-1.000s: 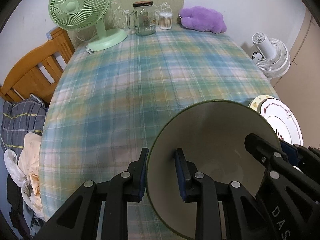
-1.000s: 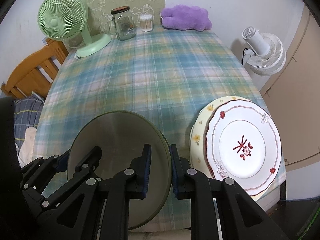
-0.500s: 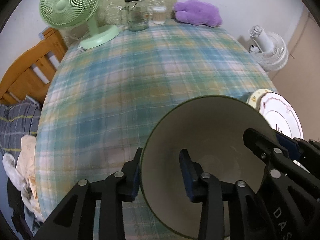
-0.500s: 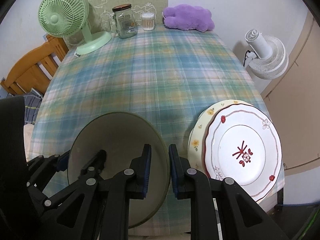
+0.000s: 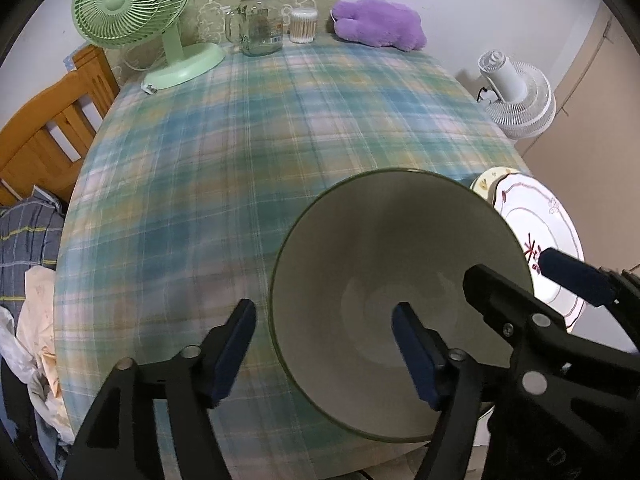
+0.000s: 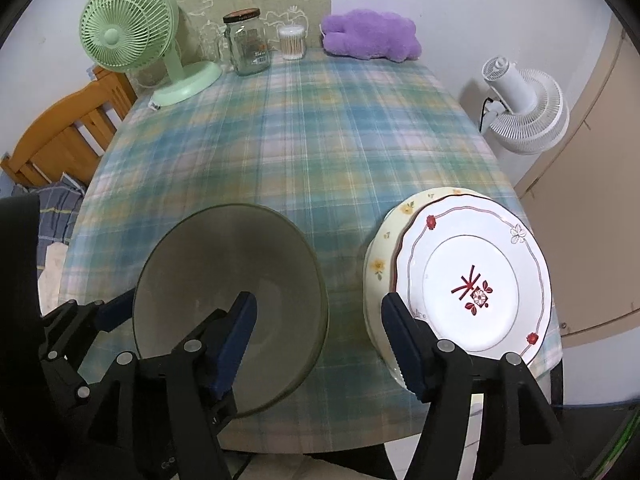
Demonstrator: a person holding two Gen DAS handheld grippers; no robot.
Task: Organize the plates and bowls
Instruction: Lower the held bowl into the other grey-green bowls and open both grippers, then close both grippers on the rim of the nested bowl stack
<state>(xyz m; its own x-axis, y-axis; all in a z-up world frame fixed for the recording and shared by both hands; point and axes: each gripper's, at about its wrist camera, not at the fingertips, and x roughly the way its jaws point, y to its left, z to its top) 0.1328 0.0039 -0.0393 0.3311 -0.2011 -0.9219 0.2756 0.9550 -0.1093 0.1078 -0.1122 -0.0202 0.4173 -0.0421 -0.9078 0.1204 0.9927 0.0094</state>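
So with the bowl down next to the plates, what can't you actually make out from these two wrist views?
- Bowl base: both views, its own walls hide whether it sits flat on the tablecloth.
- Plate stack: right wrist view, the top plate covers those beneath, so no count.
- Jar contents: too small and blurred in both.
- Stack's near edge: right hand-held gripper blocks it.

Both wrist views steeply downward, close, sharing bowl (image 5: 400, 280)

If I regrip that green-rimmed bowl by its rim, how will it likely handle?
The bowl looks like rigid glazed ceramic: probably slick under the pads and chippable. Its steep flare from a narrow base suggests it may tip if pushed at the rim. Both grippers' jaws are opening, straddling its rim.
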